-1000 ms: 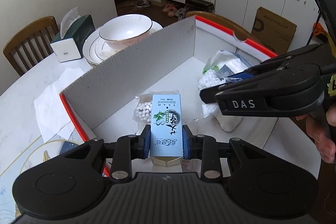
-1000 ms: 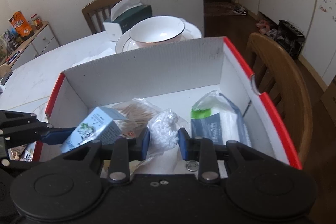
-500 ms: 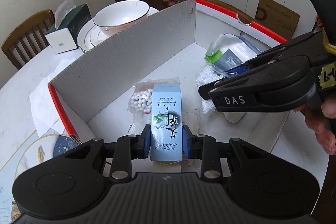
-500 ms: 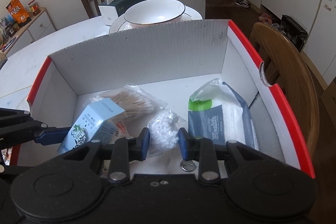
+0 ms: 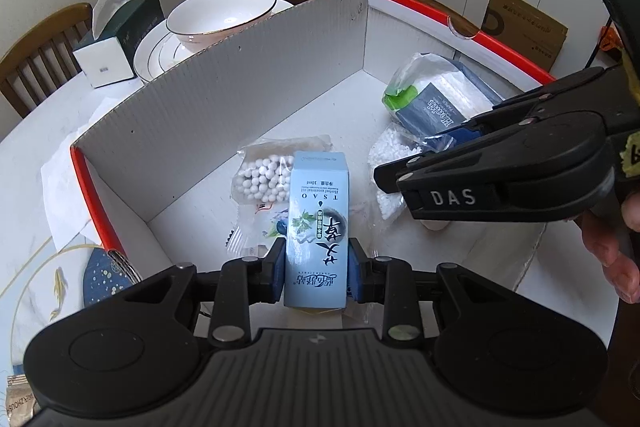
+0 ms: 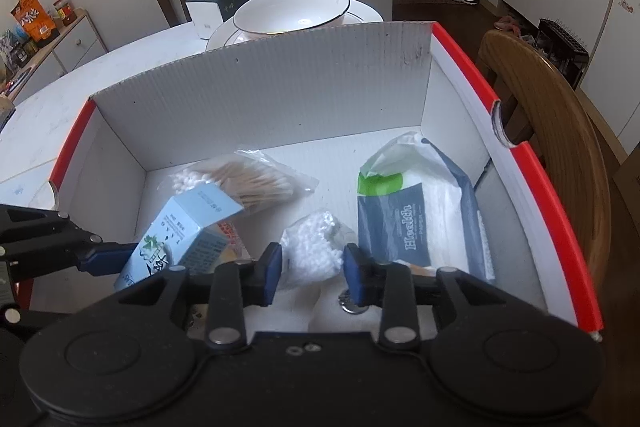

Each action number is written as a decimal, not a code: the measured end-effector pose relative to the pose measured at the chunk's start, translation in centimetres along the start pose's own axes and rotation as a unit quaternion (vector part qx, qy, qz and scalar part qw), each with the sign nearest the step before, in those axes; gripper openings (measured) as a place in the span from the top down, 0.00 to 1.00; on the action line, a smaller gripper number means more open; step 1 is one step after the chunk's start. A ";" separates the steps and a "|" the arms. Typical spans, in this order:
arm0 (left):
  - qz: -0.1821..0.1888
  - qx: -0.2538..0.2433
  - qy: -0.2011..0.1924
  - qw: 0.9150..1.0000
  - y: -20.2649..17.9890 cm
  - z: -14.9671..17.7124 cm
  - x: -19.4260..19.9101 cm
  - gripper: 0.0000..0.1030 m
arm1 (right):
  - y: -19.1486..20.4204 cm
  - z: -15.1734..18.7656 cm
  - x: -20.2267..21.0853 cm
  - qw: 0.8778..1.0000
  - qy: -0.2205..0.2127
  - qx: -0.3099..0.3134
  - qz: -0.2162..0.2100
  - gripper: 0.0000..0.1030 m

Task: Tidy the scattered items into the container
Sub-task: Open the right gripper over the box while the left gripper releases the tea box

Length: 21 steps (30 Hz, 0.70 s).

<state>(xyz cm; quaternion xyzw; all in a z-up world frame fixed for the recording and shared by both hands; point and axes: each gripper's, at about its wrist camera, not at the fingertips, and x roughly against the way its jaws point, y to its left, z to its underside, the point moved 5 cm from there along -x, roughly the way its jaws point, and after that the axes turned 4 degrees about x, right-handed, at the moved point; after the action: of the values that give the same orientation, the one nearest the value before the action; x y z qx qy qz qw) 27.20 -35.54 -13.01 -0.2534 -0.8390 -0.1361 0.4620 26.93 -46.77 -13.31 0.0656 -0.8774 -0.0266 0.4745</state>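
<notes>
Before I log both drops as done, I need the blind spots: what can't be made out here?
- Blue carton: its bottom end, left wrist view, hidden behind the left gripper; touching the box floor or not, cannot tell.
- Bag of white pellets: lower part, right wrist view, hidden by the right gripper; actual pinch unclear.
- Small metal disc: half hidden there.

Pale blue carton (image 5: 315, 227), red-rimmed white box (image 6: 472, 75), gold-rimmed white bowl (image 5: 222, 13)

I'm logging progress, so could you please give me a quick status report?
Left tool shut on blue carton, over box. Right tool shut on white bead bag. Swab bag under carton.
</notes>
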 end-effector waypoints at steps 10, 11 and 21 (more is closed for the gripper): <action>0.004 0.007 -0.010 1.000 0.0 0.1 0.8 0.72 | -0.2 -0.2 1.8 1.000 -0.015 -0.011 -0.013 0.59; 0.004 0.007 -0.012 1.000 0.0 0.1 1.0 0.72 | -0.2 -0.2 2.1 1.000 -0.018 -0.011 -0.015 0.59; 0.004 0.004 -0.024 1.000 0.0 0.1 1.8 0.71 | 0.0 -0.3 4.4 0.999 -0.035 -0.010 -0.027 0.51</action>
<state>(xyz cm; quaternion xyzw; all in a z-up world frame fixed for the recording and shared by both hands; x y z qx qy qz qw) 26.32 -34.95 -11.60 -0.2581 -0.8492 -0.1245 0.4436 24.76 -47.34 -9.50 0.0834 -0.8913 -0.0499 0.4429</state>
